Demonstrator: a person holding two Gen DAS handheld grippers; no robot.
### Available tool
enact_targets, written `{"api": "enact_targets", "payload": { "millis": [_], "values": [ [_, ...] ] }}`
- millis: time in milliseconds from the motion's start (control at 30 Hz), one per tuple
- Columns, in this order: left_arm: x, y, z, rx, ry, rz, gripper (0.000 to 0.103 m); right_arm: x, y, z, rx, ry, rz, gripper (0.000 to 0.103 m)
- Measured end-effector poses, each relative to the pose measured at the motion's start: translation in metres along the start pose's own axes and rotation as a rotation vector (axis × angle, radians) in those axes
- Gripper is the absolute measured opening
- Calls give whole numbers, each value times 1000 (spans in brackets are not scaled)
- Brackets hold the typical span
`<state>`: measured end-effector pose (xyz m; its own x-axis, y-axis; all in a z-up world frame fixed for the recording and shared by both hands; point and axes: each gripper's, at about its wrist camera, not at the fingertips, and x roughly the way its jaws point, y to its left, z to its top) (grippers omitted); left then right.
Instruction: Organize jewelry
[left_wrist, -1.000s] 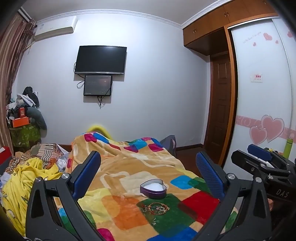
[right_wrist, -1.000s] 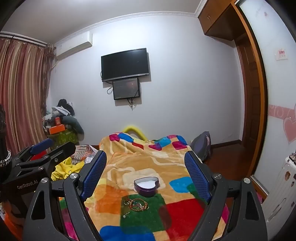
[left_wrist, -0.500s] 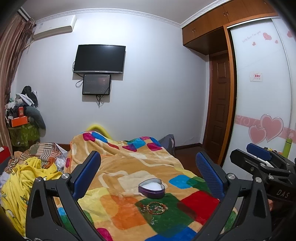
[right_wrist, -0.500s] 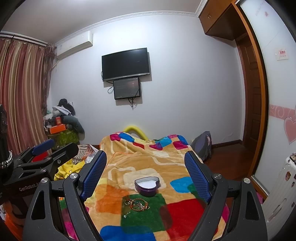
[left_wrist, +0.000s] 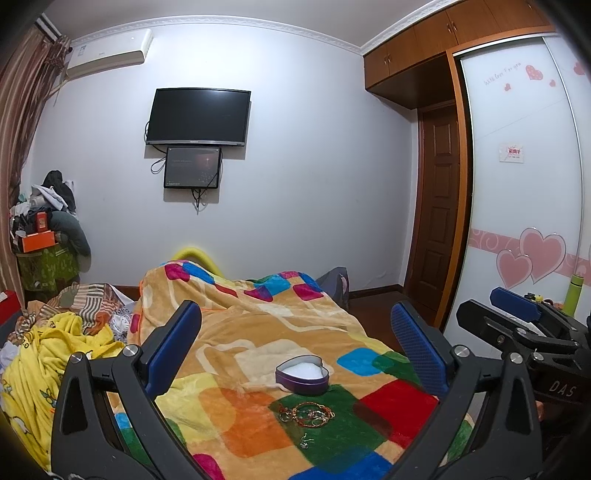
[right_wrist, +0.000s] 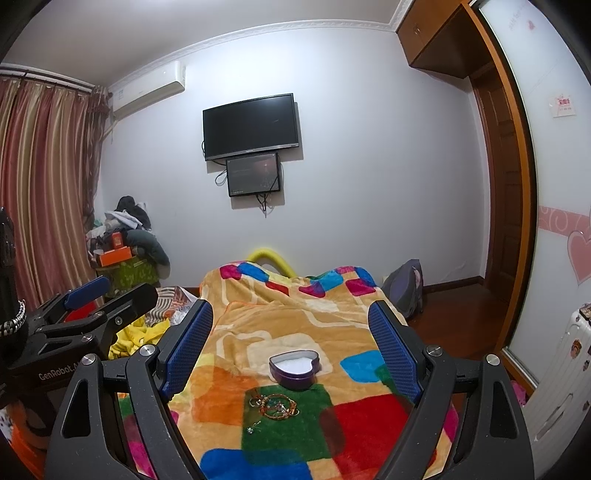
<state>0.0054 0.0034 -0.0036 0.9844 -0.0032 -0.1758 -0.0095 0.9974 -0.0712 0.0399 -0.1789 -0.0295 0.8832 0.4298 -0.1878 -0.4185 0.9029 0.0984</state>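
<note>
A purple heart-shaped box (left_wrist: 302, 376) with a white lining sits open on the colourful patchwork blanket (left_wrist: 240, 325); it also shows in the right wrist view (right_wrist: 294, 369). A tangle of bracelets (left_wrist: 307, 412) lies just in front of it on a green patch, also in the right wrist view (right_wrist: 274, 403). A small earring (left_wrist: 305, 442) lies nearer still, also in the right wrist view (right_wrist: 253, 428). My left gripper (left_wrist: 295, 332) is open and empty, held above the bed. My right gripper (right_wrist: 291, 328) is open and empty, beside it.
A heap of yellow and striped bedding (left_wrist: 55, 343) lies left of the blanket. A cluttered stand (right_wrist: 125, 258) is by the curtain. A backpack (right_wrist: 404, 291), a wardrobe with heart stickers (left_wrist: 528, 221) and a white suitcase (right_wrist: 557, 387) are on the right.
Both views have drifted very slightly; the box and jewelry have not moved and both grippers stay open.
</note>
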Motion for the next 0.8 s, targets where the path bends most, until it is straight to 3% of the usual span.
{"api": "enact_targets", "payload": {
  "millis": [800],
  "values": [
    [1, 0, 0, 2, 0, 3, 103, 0, 0, 1, 4, 8, 0, 84]
  ]
}}
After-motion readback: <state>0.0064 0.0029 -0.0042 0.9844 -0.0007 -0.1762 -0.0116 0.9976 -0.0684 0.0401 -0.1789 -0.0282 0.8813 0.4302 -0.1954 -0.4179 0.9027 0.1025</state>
